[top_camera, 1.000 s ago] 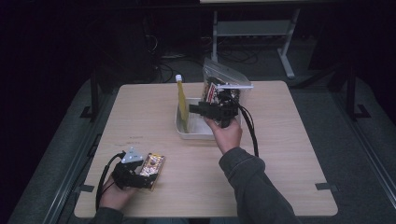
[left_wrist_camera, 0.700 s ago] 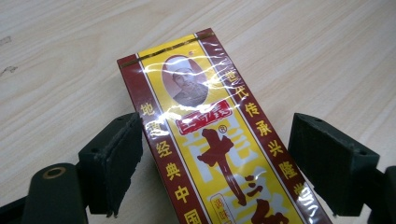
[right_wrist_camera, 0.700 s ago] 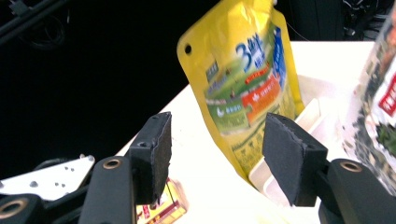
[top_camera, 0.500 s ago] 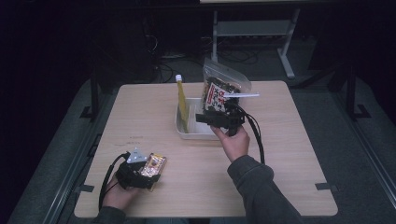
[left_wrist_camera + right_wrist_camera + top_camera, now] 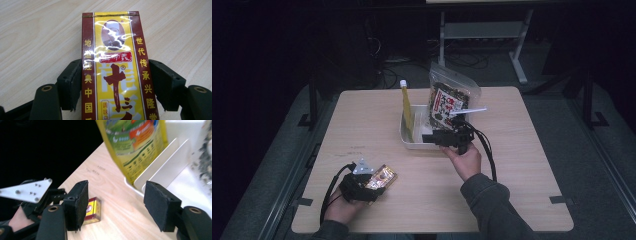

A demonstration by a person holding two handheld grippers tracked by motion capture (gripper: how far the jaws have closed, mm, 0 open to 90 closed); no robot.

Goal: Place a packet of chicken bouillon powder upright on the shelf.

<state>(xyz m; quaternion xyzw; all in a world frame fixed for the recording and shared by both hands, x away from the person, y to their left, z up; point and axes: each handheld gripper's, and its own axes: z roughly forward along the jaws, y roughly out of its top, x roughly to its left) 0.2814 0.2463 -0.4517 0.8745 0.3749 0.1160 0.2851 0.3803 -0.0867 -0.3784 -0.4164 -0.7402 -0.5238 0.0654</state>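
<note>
Left tongs (image 5: 115, 87) had just been closing, jaws flanking red-and-yellow film-wrapped carton (image 5: 115, 67) flat on wooden surface (image 5: 37, 37); grip unclear. Carton likely light, stiff, slippery; hold long edges mid-length. Right tongs (image 5: 115, 205) empty, opening, beside white divided tray (image 5: 160, 170).

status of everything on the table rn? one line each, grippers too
left gripper: jaws just been closing, either side of the box, left pad at its edge, right pad a sliver off
red and yellow box: flat on the table
right gripper: jaws just been opening, nothing between them
white bin: on the table, divider inside
yellow pouch: upright in the bin
seaweed bag: upright in the bin, sealed
</note>
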